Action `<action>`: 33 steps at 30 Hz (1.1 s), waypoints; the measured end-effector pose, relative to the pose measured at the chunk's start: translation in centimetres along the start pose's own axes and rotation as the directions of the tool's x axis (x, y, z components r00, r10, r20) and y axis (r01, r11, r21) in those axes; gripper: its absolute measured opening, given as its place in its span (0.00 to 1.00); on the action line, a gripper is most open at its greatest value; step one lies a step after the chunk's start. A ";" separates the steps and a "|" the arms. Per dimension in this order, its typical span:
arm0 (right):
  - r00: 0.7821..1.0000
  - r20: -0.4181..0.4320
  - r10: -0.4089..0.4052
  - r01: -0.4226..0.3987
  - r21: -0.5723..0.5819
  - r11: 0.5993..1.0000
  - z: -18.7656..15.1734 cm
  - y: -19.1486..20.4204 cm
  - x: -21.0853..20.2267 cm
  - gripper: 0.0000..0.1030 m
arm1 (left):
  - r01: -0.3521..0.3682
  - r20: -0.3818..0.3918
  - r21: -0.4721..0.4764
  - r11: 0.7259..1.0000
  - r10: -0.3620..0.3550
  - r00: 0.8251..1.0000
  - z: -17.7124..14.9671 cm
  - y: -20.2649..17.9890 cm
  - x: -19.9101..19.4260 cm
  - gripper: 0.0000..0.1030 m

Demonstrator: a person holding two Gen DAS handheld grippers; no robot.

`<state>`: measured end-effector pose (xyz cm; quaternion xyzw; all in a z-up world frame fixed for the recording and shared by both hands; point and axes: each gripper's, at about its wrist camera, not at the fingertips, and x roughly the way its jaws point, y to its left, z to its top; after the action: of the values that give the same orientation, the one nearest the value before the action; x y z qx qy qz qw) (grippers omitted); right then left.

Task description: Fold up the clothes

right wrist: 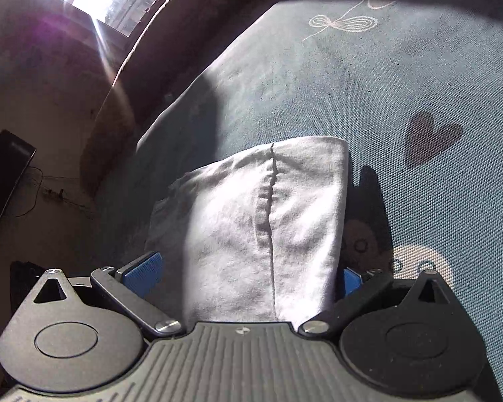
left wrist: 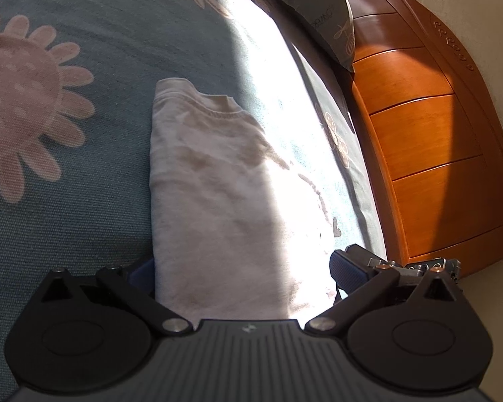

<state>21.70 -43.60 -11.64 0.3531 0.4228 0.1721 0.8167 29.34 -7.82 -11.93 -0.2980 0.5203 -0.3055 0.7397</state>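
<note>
A white T-shirt [left wrist: 211, 184], folded into a long strip with its ribbed collar at the far end, lies on the blue-green bedspread [left wrist: 84, 201]. My left gripper [left wrist: 244, 271] is open, its fingers spread wide with the near end of the strip running between them. In the right wrist view, a seamed part of the white T-shirt [right wrist: 251, 207] lies between the blue pads [right wrist: 144, 271] of my right gripper [right wrist: 248, 276], which is also open wide. The cloth covers most of the right pad. Whether either gripper's pads touch the cloth is unclear.
An orange wooden headboard [left wrist: 436, 150] and a patterned pillow [left wrist: 318, 10] stand to the right of the shirt. A strong band of sunlight crosses the bed. In the right wrist view the bed edge [right wrist: 151, 127] drops to a dark floor with a black box [right wrist: 6, 171] and cables.
</note>
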 end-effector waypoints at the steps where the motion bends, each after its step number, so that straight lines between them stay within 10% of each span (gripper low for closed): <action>1: 1.000 0.000 -0.002 0.002 -0.002 1.000 0.0 0.1 0.0 1.00 | -0.002 0.000 0.002 1.000 0.002 1.000 0.0 0.0 0.0 0.99; 33: 0.986 -0.091 0.137 -0.118 0.187 0.975 -0.2 -0.8 0.3 1.00 | 0.063 -0.034 -0.064 0.996 -0.065 0.997 -0.8 -0.3 0.6 0.99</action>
<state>21.67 -43.84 -12.45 0.4427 0.4548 0.2031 0.7456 28.66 -8.56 -12.29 -0.3319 0.5330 -0.3178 0.7104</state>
